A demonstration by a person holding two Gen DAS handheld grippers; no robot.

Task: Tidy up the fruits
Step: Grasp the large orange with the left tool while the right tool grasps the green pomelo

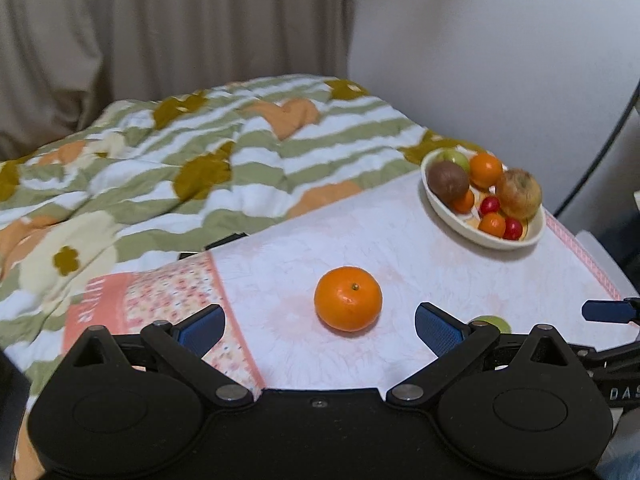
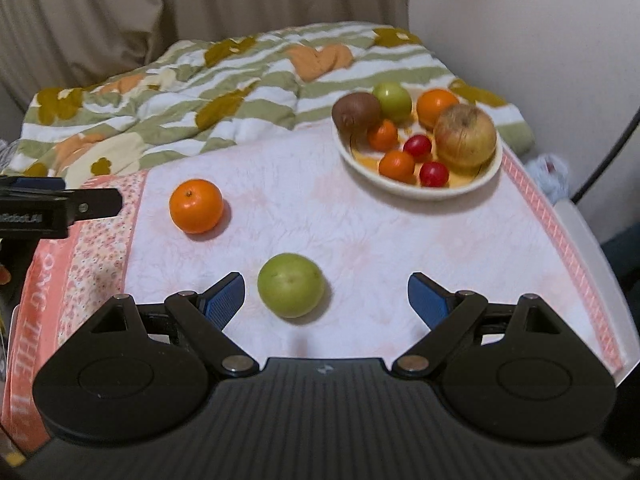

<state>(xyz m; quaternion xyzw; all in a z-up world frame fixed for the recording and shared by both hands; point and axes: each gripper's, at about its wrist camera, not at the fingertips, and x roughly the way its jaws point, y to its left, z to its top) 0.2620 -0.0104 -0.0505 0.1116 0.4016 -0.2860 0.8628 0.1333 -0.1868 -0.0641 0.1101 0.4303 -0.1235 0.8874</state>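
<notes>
I'm working over the desk (image 2: 360, 240); the bowl (image 2: 416, 190) is sitting far right, already crowded, so a dropped fruit is risking rolling out. My right hand-held gripper (image 2: 326, 300) is spread, framing the green fruit (image 2: 291, 285), off-centre toward the left finger, risking a nudge. My left hand-held gripper (image 1: 320, 326) is spread near the mandarin (image 1: 348, 298). The right view is showing the green fruit whole; the left is mostly hiding it.

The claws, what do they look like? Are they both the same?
Yes, they match. The left claw and right claw each have a wide black body with two round bumps, black linkage arms with silver pins, and two fingers tipped with blue ribbed pads. The right claw's body is ridged with a small silver mark. White lettering shows on each claw's side, too cut off to read.
</notes>
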